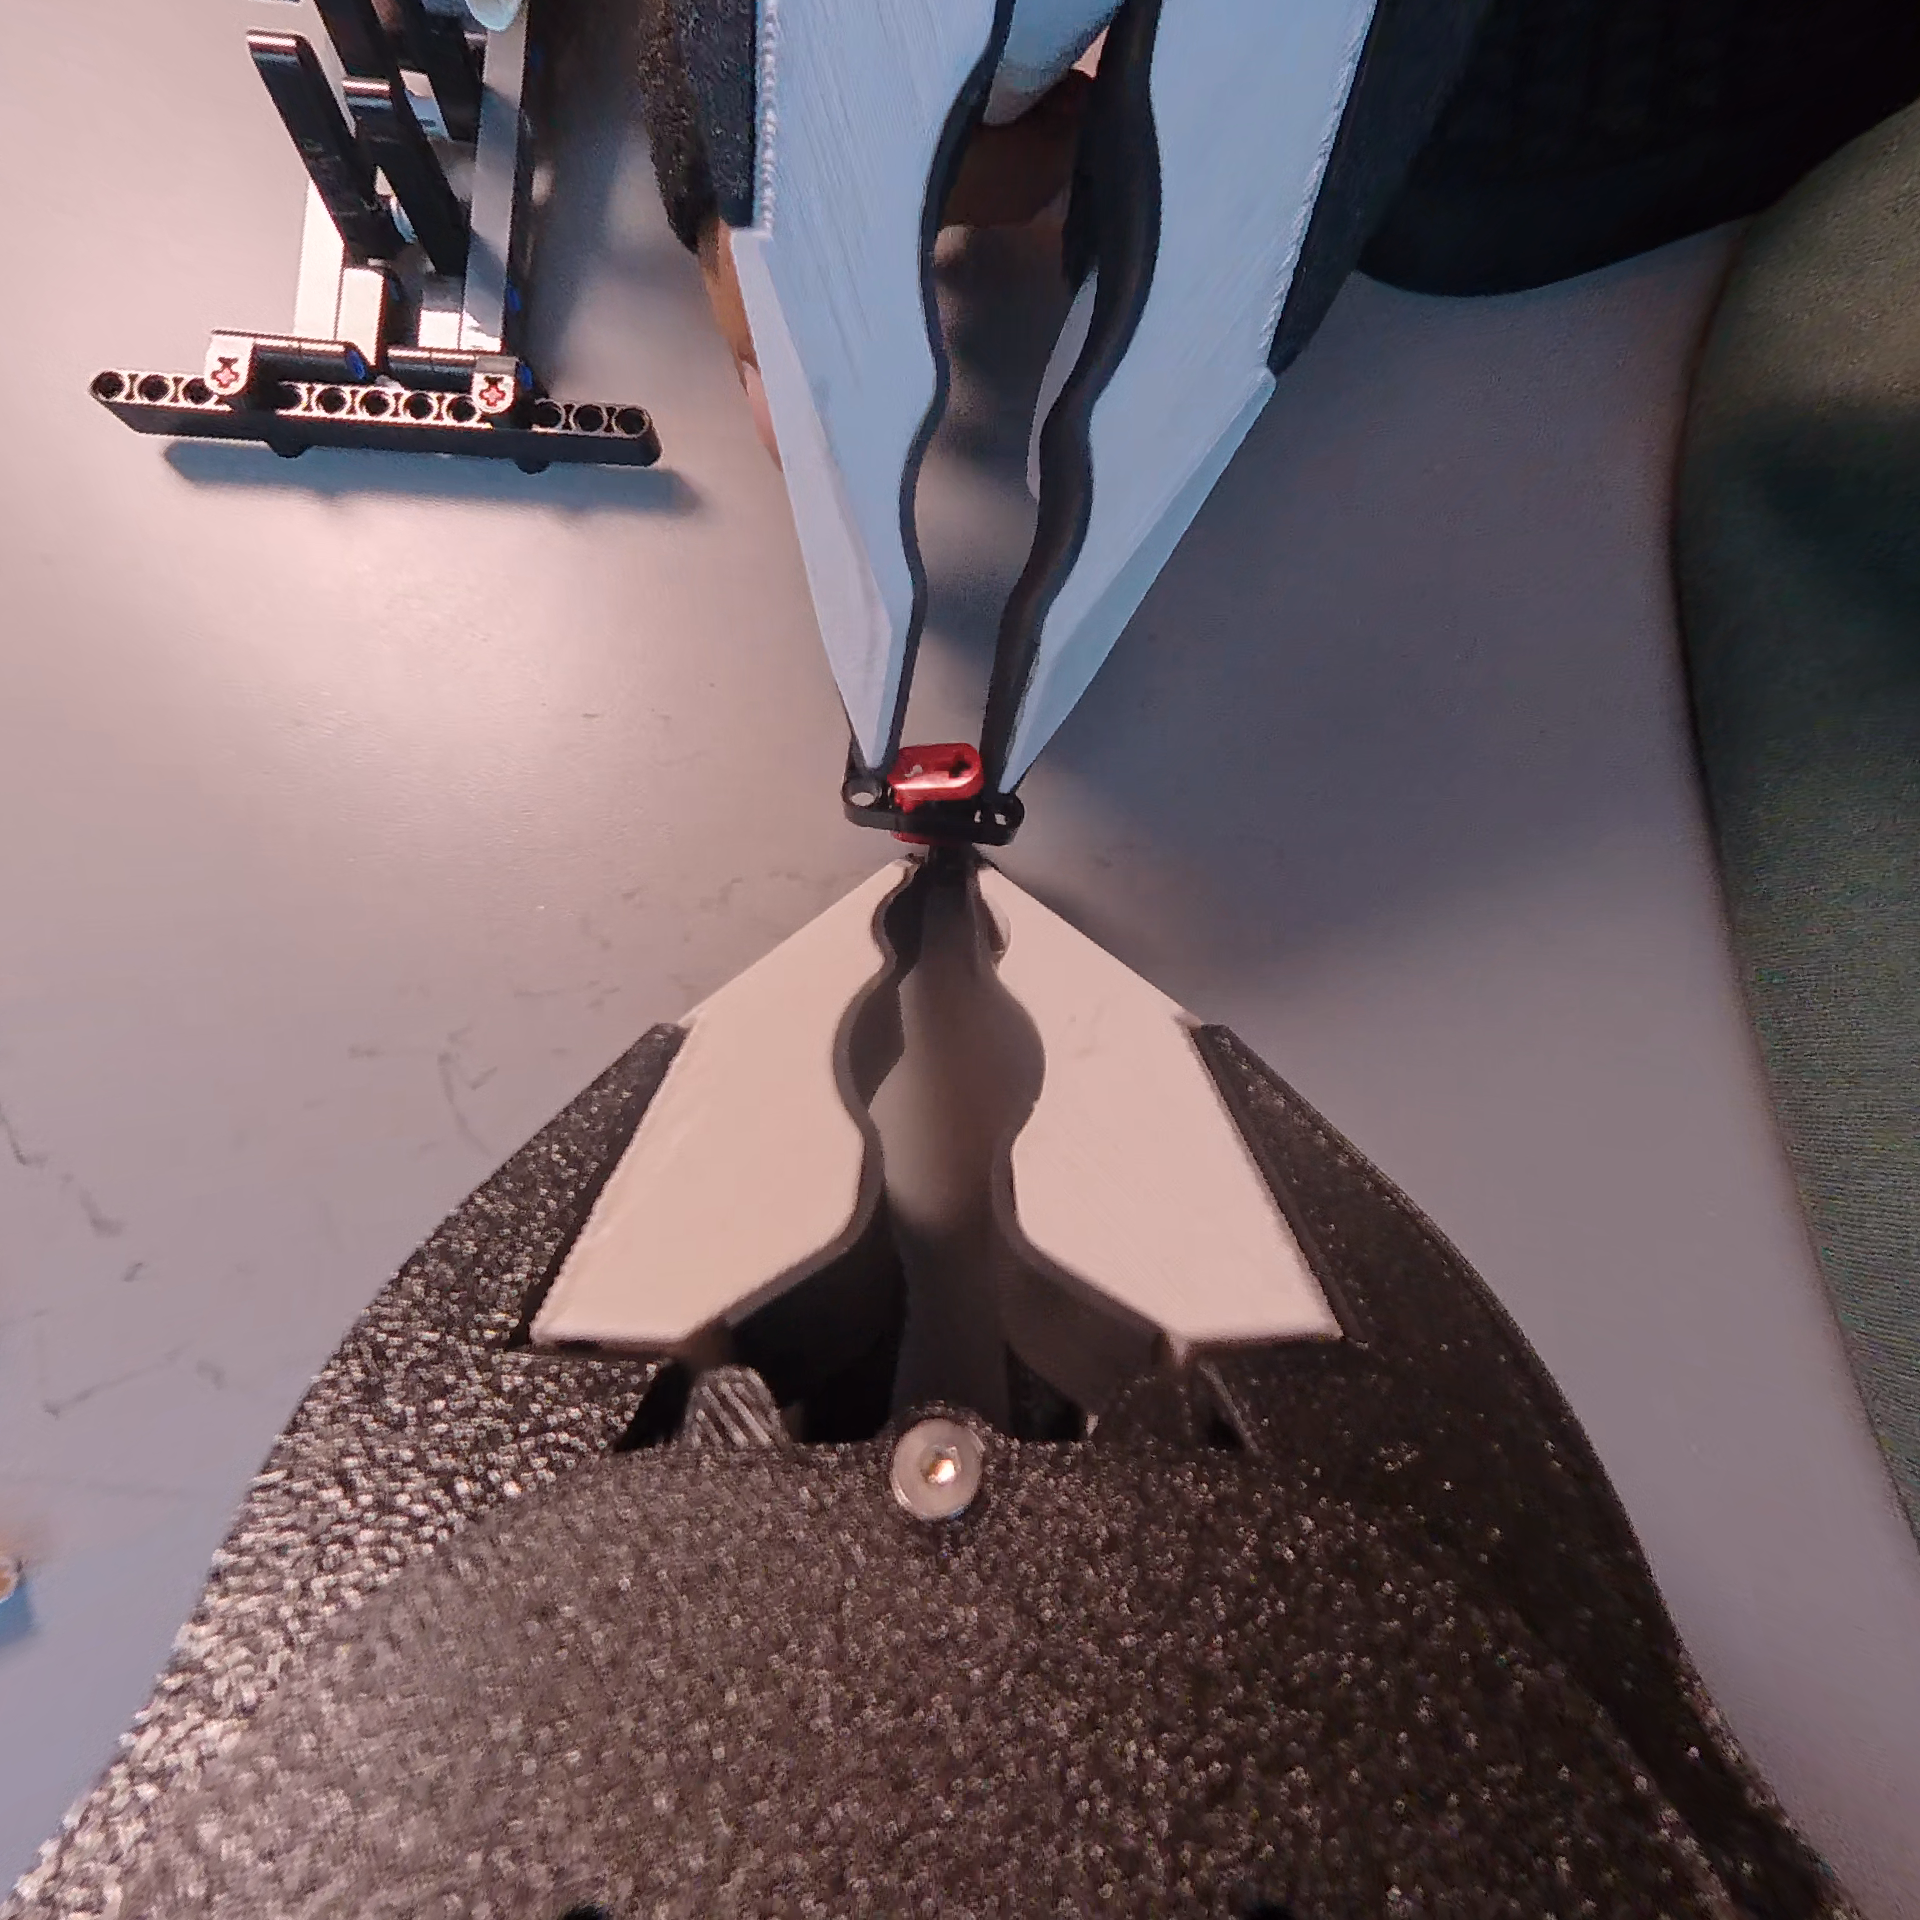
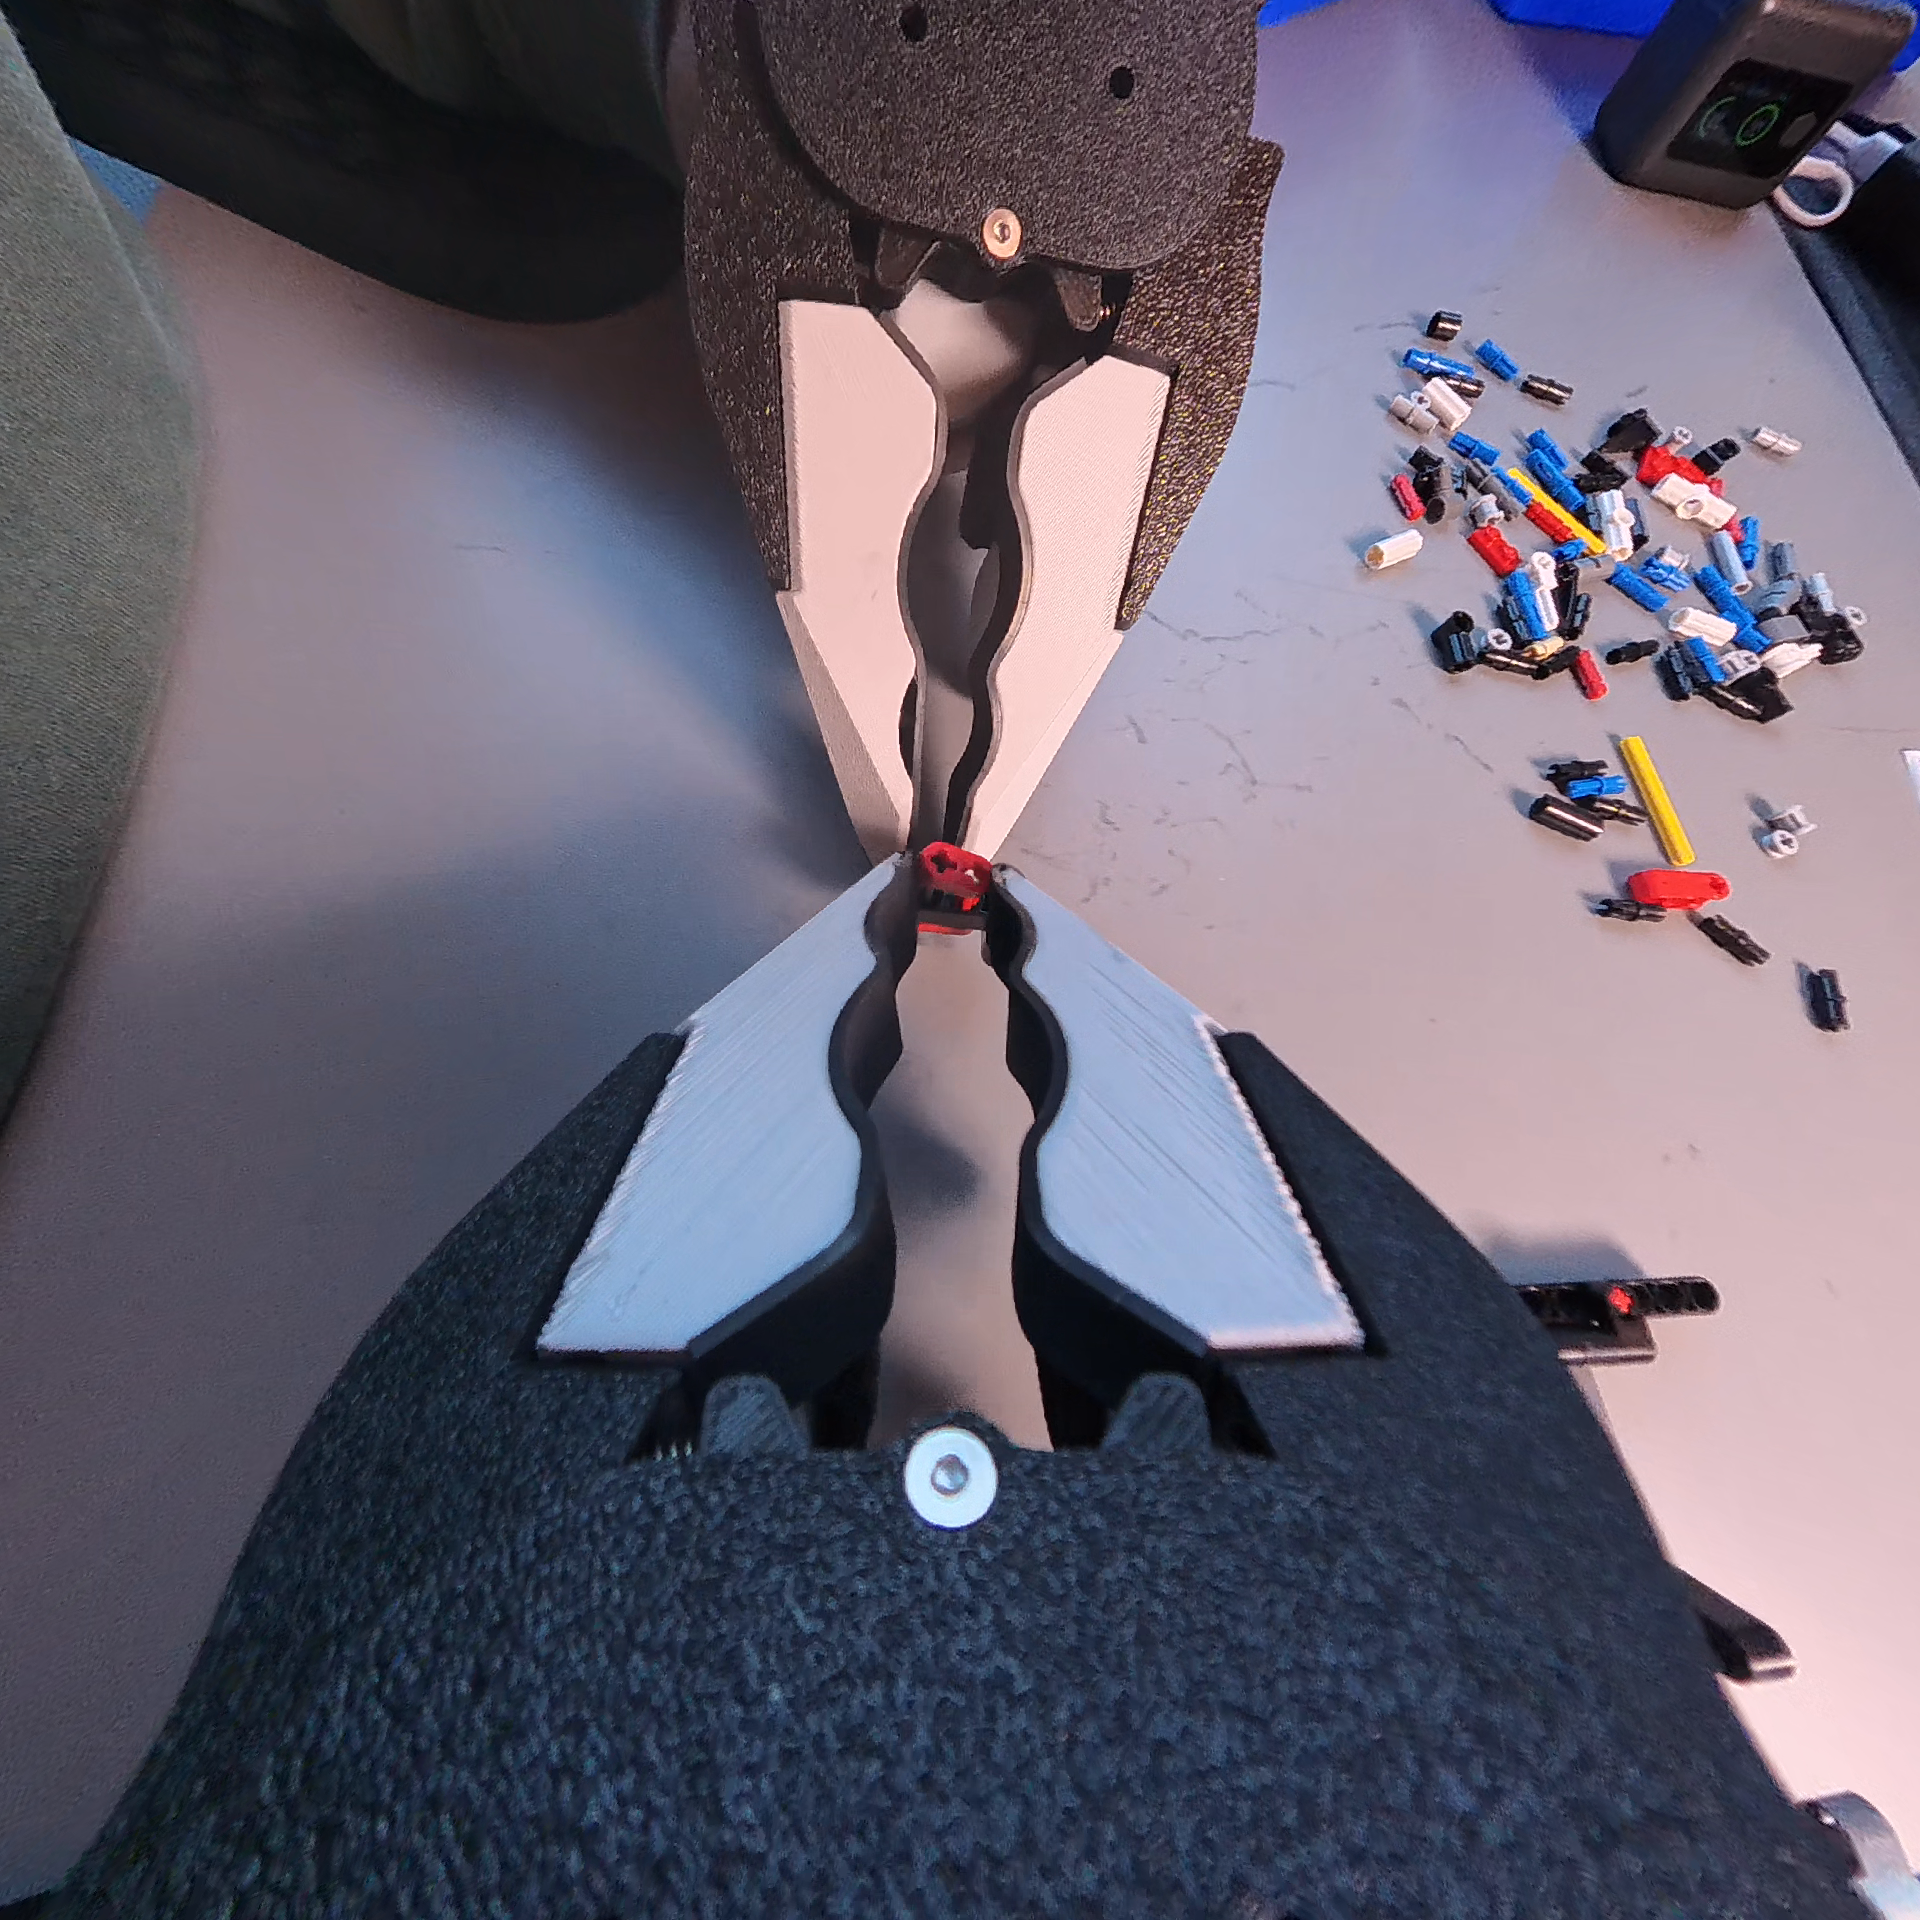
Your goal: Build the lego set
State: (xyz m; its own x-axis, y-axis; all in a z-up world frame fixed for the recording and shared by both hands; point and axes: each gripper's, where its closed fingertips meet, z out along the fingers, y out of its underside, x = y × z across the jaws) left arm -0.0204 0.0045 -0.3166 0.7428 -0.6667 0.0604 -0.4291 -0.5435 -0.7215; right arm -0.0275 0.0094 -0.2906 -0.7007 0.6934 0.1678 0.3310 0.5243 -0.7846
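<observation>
A pale grey tabletop (image 2: 416,727) with faint scuff marks forms the work surface; a dark green upholstered edge (image 1: 1808,623) borders it on the right in the left wrist view.

The two grippers are held tip to tip above the table. In the left wrist view, the left gripper (image 1: 940,868) is seen with its grey fingers almost fully closed on a small dark pin-like part, which is mostly hidden. The right gripper (image 1: 933,795), pointing toward the camera from the far side, is closed to a narrow gap on a short thin black perforated beam (image 1: 977,821). A small red connector piece (image 1: 937,775) is seated on that beam, between the right gripper's fingertips.

In the right wrist view, the red connector piece (image 2: 952,871) is seen at the meeting point of both grippers.

A partly built black beam assembly (image 1: 374,395) with two light grey, red-marked connectors rests at the far left, well apart from the grippers. A scattered pile of small blue, black, red, white and yellow loose parts (image 2: 1621,561) lies at the right. A dark device with a lit screen (image 2: 1745,104) stands at the far right.
</observation>
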